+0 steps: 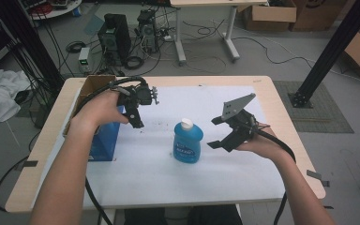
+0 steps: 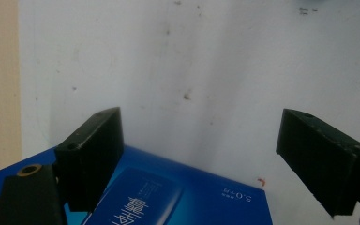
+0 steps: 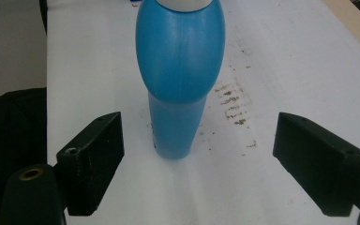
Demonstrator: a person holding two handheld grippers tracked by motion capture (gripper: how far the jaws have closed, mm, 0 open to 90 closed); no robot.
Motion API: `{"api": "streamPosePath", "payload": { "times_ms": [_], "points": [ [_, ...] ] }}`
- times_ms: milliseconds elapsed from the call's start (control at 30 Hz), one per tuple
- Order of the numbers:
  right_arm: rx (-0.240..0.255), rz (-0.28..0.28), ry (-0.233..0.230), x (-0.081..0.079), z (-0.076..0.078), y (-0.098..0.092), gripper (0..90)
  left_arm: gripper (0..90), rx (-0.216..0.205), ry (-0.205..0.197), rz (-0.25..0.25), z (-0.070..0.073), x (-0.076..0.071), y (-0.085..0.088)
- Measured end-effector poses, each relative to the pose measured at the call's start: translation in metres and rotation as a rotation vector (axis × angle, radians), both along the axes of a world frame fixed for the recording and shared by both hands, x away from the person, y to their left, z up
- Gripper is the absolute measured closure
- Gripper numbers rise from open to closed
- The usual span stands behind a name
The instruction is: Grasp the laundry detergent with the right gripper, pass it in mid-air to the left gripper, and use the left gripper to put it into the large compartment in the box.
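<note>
A blue bottle with a white cap stands upright in the middle of the white sheet. My right gripper is held just right of it, open and pointing at it. In the right gripper view the bottle stands a little beyond the open right gripper, centred between the jaws and untouched. My left gripper hovers open over the far corner of a blue box. In the left gripper view the box lies under the open left gripper, with nothing held.
A brown cardboard box sits at the table's back left, behind the blue box. Brown stains mark the sheet beside the bottle. Computers, cables and cartons lie on the floor beyond the table.
</note>
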State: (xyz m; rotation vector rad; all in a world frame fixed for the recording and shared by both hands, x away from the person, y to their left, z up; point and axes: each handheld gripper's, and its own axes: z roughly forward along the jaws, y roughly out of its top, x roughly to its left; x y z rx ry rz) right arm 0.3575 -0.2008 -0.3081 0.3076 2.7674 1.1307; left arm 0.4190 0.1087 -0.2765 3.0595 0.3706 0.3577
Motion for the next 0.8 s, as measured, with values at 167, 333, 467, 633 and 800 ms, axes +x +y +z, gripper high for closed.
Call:
{"api": "streamPosePath", "payload": {
  "times_ms": [167, 333, 467, 633, 800],
  "points": [
    [0.005, 0.007, 0.006, 0.001, -0.010, 0.009, 16.6, 16.2, -0.003, -0.009, -0.004, 0.000, -0.001, 0.001],
    [0.022, 0.007, 0.017, 0.003, -0.018, 0.016, 16.3, 16.2, 0.001, -0.008, -0.003, -0.001, -0.001, 0.001],
    [0.035, 0.003, 0.024, 0.004, -0.024, 0.020, 15.9, 16.3, 0.004, -0.006, -0.004, -0.002, -0.001, 0.002],
    [0.029, 0.003, 0.029, 0.006, -0.033, 0.026, 15.9, 16.3, -0.002, -0.008, -0.006, -0.002, -0.001, 0.002],
    [0.040, -0.001, 0.030, 0.007, -0.039, 0.032, 16.1, 16.3, 0.002, -0.005, -0.007, -0.002, -0.001, 0.001]
  ]
}}
